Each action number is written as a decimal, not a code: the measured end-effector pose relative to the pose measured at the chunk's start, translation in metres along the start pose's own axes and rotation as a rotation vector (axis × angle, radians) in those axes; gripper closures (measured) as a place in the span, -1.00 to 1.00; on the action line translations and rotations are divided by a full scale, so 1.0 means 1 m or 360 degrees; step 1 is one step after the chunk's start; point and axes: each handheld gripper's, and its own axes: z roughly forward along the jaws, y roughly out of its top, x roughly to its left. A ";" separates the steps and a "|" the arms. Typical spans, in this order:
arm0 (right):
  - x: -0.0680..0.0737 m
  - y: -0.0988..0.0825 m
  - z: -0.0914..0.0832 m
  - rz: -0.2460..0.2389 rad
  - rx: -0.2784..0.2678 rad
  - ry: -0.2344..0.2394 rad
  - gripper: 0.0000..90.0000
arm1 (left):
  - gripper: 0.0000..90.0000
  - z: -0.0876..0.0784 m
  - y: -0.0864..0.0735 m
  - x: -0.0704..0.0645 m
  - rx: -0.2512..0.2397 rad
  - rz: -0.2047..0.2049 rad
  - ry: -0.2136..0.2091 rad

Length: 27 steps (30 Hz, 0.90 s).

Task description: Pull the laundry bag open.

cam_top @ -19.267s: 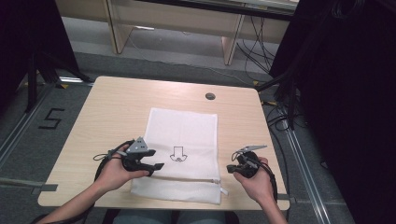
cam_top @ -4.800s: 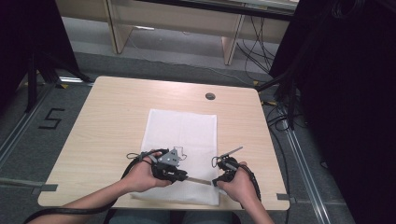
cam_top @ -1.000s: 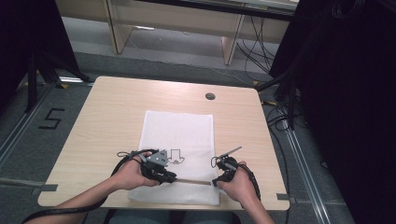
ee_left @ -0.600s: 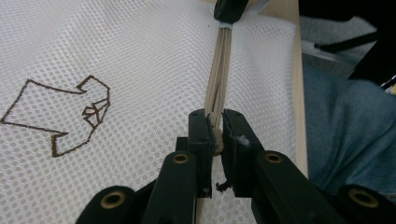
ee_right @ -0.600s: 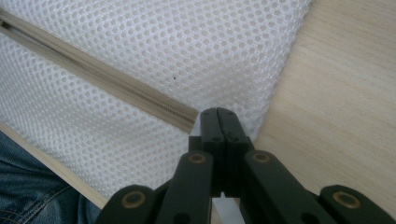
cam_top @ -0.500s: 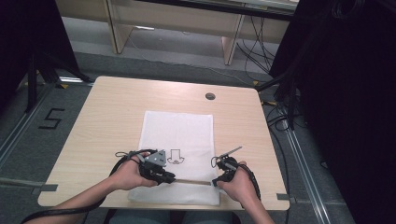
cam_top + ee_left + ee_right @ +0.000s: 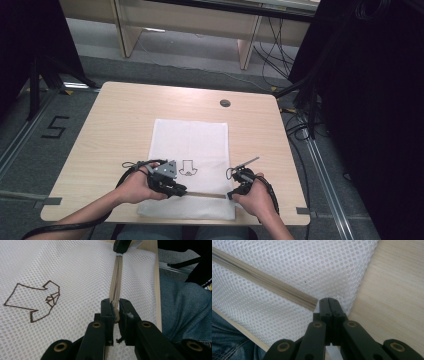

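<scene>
A white mesh bag (image 7: 192,140) with a brown shirt drawing (image 7: 187,168) lies flat on the wooden table (image 7: 120,115). A beige zipper (image 7: 207,195) runs across its near end. My left gripper (image 7: 182,191) is shut on the zipper (image 7: 117,277); in the left gripper view its jaws (image 7: 115,311) pinch the beige tape. My right gripper (image 7: 231,195) is shut at the zipper's right end. In the right gripper view its jaws (image 7: 328,302) meet where the zipper (image 7: 267,280) stops, a scrap of white between them. The zipper stretches straight between the two grippers.
A round cable hole (image 7: 225,103) sits in the table's far right part. The table's front edge (image 7: 157,290) lies just behind the bag, with the person's jeans (image 7: 185,307) below it. Bare wood (image 7: 392,290) lies to the right of the bag.
Both grippers, once beside the bag, came onto the zipper. Since about five seconds ago the left one has slid slightly left along it. Over the last second nothing moved.
</scene>
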 end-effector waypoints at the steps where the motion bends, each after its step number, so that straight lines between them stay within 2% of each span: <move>1: 0.000 0.000 0.000 0.0007 -0.0002 0.0007 1.00 | 0.82 -0.002 0.000 0.001 0.0010 0.0019 0.0014; 2: 0.002 0.001 0.000 0.0051 -0.0025 0.0023 1.00 | 0.82 -0.002 0.000 0.001 0.0010 0.0019 0.0014; 3: 0.002 0.001 0.000 0.0051 -0.0025 0.0023 1.00 | 0.82 -0.003 0.000 0.000 -0.0008 -0.0019 0.0006; 4: 0.001 0.001 0.001 0.0053 -0.0025 0.0021 1.00 | 0.82 -0.005 -0.001 0.001 -0.0024 -0.0019 0.0006; 7: 0.000 0.000 0.000 0.0000 0.0001 0.0002 1.00 | 0.82 -0.005 -0.001 0.001 -0.0018 -0.0012 0.0009; 8: 0.003 0.001 0.001 0.0067 -0.0024 0.0005 1.00 | 0.82 -0.005 -0.001 0.000 -0.0014 -0.0014 0.0008; 10: 0.003 0.001 0.001 0.0068 -0.0027 0.0006 1.00 | 0.82 -0.006 -0.001 0.001 -0.0014 -0.0009 0.0003; 11: 0.000 0.000 0.000 0.0003 -0.0002 0.0005 1.00 | 0.82 -0.007 0.000 0.001 -0.0002 -0.0005 -0.0003; 13: 0.001 0.000 0.000 0.0034 -0.0017 0.0022 1.00 | 0.82 -0.008 -0.001 0.001 -0.0001 0.0013 0.0001; 14: 0.002 0.001 0.001 0.0053 -0.0024 0.0019 1.00 | 0.82 -0.013 -0.001 0.004 -0.0009 -0.0006 0.0011; 17: 0.001 0.001 0.000 0.0036 -0.0017 0.0022 1.00 | 0.82 -0.018 -0.002 0.006 -0.0033 -0.0032 0.0021; 18: 0.001 0.001 0.000 0.0036 -0.0017 0.0022 1.00 | 0.82 -0.018 -0.002 0.006 -0.0033 -0.0032 0.0021; 19: 0.000 0.000 0.000 0.0003 -0.0002 0.0002 1.00 | 0.82 -0.017 -0.002 0.004 -0.0027 -0.0029 0.0027; 21: 0.003 0.001 0.001 0.0065 -0.0031 0.0000 1.00 | 0.82 -0.017 -0.002 0.004 -0.0012 -0.0005 0.0029; 23: 0.003 0.001 0.001 0.0064 -0.0033 0.0002 1.00 | 0.82 -0.018 -0.001 0.005 -0.0027 -0.0018 0.0023; 25: 0.003 0.001 0.001 0.0070 -0.0030 0.0003 1.00 | 0.82 -0.020 -0.001 0.006 -0.0040 -0.0004 0.0005; 27: 0.003 0.001 0.001 0.0069 -0.0030 0.0001 1.00 | 0.82 -0.020 0.000 0.006 -0.0025 0.0018 0.0019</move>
